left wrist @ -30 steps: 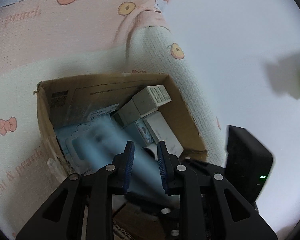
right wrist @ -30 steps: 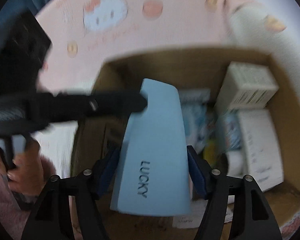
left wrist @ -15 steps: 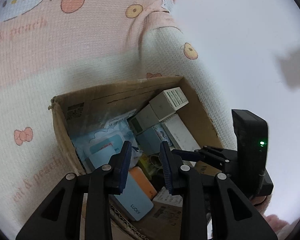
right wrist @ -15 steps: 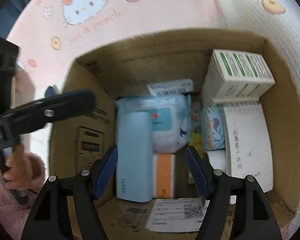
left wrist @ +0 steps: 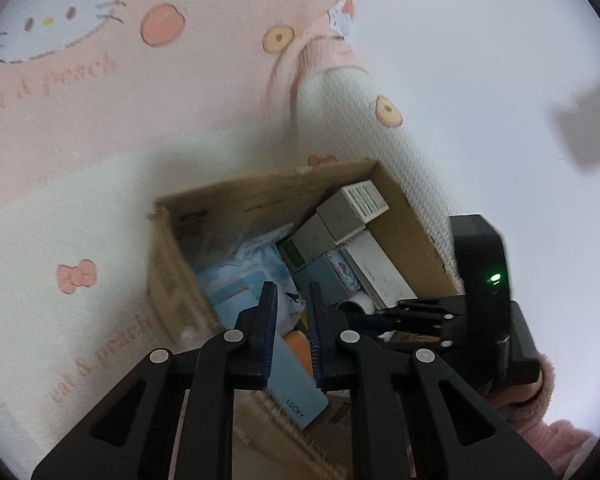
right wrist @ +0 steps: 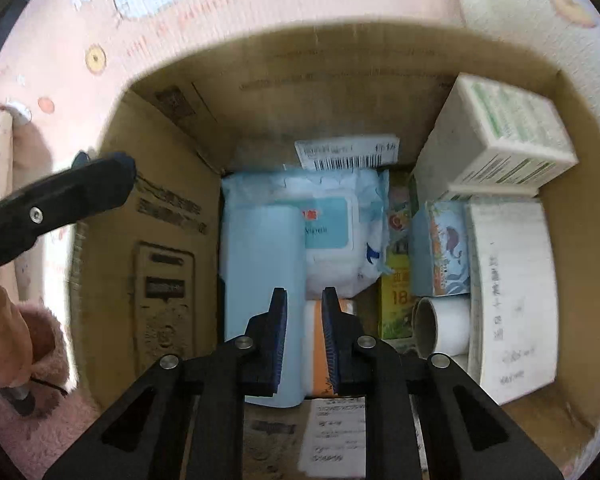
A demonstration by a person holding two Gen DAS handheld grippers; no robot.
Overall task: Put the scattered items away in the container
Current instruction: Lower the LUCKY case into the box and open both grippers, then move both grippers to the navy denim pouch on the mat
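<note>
The cardboard box (right wrist: 168, 264) stands open on a pink and white blanket and holds several items. The light blue LUCKY case (right wrist: 262, 276) lies inside along its left wall, next to a wipes pack (right wrist: 332, 220), an orange item (right wrist: 316, 344) and white cartons (right wrist: 508, 136). My right gripper (right wrist: 304, 316) hovers over the box with narrow jaws, holding nothing. My left gripper (left wrist: 292, 312) hangs above the box's near left corner (left wrist: 168, 280), jaws a little apart and empty. The LUCKY case also shows in the left wrist view (left wrist: 296, 384).
The blanket (left wrist: 80, 120) with cat and peach prints surrounds the box. A white wall (left wrist: 480, 80) lies to the right. The right gripper's black body (left wrist: 480, 280) with a green light is at the box's right side. The left gripper's finger (right wrist: 60, 200) reaches over the box's left wall.
My right gripper let go of the LUCKY case, which now lies in the box, and its jaws narrowed. My left gripper stayed above the box and empty.
</note>
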